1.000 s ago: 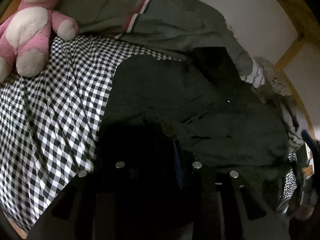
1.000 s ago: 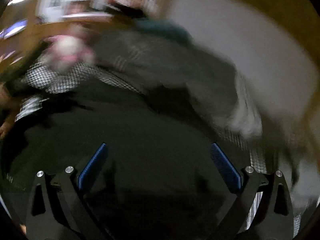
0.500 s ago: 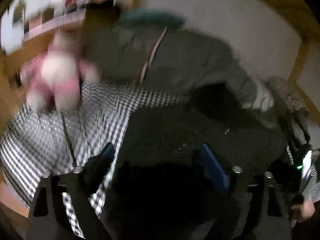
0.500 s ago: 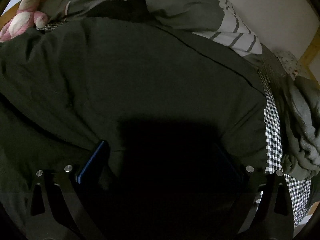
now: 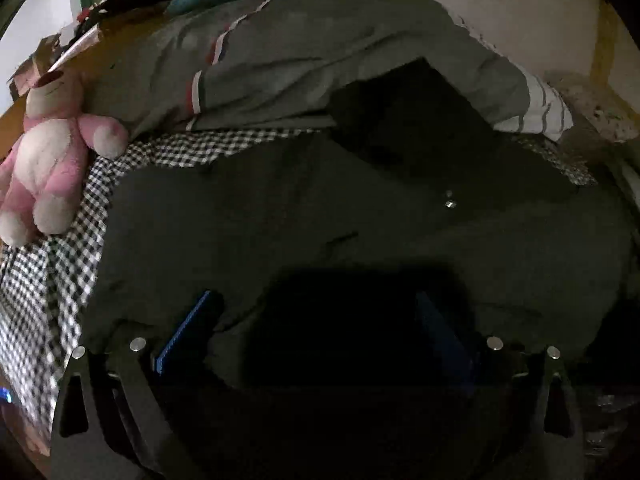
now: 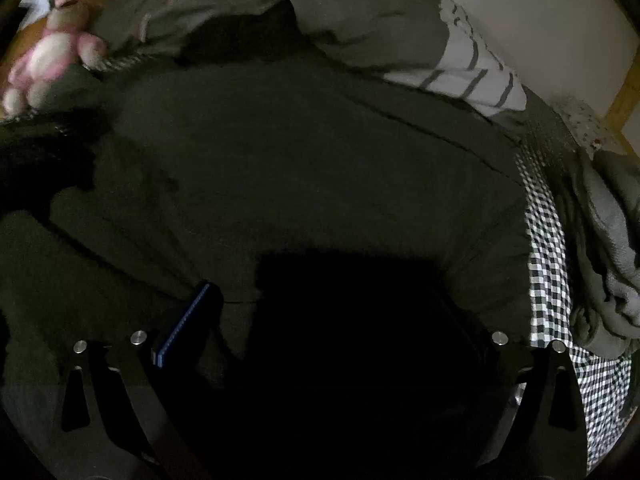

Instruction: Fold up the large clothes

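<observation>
A large dark green garment (image 5: 280,208) lies spread over the black-and-white checked bedsheet (image 5: 48,280). My left gripper (image 5: 314,296) hovers over its near part. Its jaws are opening wide, the blue pads (image 5: 184,328) are apart, and only loose cloth lies below them with nothing pinched. In the right wrist view the same garment (image 6: 300,160) fills most of the picture. My right gripper (image 6: 320,288) stands open just above it, close to the garment's right edge by the checked sheet (image 6: 548,260). Its right finger is lost in shadow.
A pink plush toy (image 5: 48,160) sits at the bed's far left. A grey-green duvet (image 5: 300,48) with a striped band and a white striped pillow (image 6: 472,76) lie behind the garment. A crumpled grey blanket (image 6: 612,240) is heaped at the right. A wall runs behind the bed.
The left gripper was shut on dark cloth; it has let go, opened wide and swung sideways over the garment. The right gripper stayed open and sank closer to the cloth.
</observation>
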`<state>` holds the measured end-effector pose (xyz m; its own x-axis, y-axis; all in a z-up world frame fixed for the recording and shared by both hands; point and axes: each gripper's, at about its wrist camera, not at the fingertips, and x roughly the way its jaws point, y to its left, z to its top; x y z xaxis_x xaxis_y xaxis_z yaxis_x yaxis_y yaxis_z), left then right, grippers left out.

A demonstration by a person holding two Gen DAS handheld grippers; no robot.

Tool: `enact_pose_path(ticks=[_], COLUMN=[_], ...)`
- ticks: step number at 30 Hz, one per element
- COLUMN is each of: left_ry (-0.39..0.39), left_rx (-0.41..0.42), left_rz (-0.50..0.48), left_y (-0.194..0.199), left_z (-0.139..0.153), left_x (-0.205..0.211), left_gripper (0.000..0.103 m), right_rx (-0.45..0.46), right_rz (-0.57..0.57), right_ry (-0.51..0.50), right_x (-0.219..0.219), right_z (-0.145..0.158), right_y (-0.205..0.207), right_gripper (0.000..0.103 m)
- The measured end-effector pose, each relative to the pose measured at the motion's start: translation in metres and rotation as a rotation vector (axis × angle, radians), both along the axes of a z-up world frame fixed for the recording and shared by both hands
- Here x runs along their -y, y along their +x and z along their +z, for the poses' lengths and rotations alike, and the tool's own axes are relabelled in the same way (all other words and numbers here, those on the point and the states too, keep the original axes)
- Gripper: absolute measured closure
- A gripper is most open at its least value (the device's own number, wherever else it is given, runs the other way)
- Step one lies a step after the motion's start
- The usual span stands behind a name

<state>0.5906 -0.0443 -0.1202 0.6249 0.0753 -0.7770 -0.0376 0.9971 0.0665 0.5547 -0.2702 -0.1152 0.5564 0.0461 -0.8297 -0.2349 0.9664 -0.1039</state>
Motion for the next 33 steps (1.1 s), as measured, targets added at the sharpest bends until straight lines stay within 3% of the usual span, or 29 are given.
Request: enact_pose_path(ticks=[4,8,11,13,15,18,21,25,28,30,33], left_ry=[0.044,0.04,0.048,0.055,0.061,0.076,0.054,-0.013,0.063,0.051,0.077], left_rx=[0.023,0.033,0.038,0.045,0.052,0.055,0.103,0.14,0.095,0.089,0.108], left_rz=[-0.004,0.001,0.0,0.0,0.001,0.003,0.02,0.001,-0.013,-0.005,-0.001], left_y=[-0.006,-0.005,0.0,-0.001,-0.002,-0.002,-0.028,-0.083,-0.095,-0.09,-0.088], left_z=[-0.007,-0.013,-0.013,-0.016,-0.017,-0.016,0.001,0.017,-0.001,-0.013,-0.018], left_x=[0.003,0.003,0.006,0.005,0.006,0.008,0.007,0.015,0.028,0.024,0.026], left_gripper=[0.005,0.005,0.004,0.004,0.004,0.004,0.005,0.005,0.005,0.005,0.004], right_rx=[0.101,-0.048,-0.014,0.002,0.065,0.011,-0.009,-0.006,0.014,0.014,0.088], right_rz=[-0.116,-0.14,-0.125,-0.167,-0.141,-0.082,-0.096,-0.102,-0.108,-0.126,-0.166], right_ry=[0.026,-0.013,-0.011,-0.039,0.027,-0.002,-0.004,-0.004,0.002,0.015,0.048], right_x=[0.026,0.047,0.046,0.041,0.034,0.013,0.015,0.017,0.018,0.02,0.024], right_z=[0.038,-0.003,-0.012,0.001,0.02,0.009,-0.018,-0.024,-0.025,-0.019,0.006], right_y=[-0.013,0.009,0.007,-0.001,-0.02,-0.026,-0.016,-0.011,-0.011,-0.023,-0.049], right_gripper=[0.003,0.003,0.003,0.003,0.003,0.003,0.003,0.003,0.003,0.003,0.003])
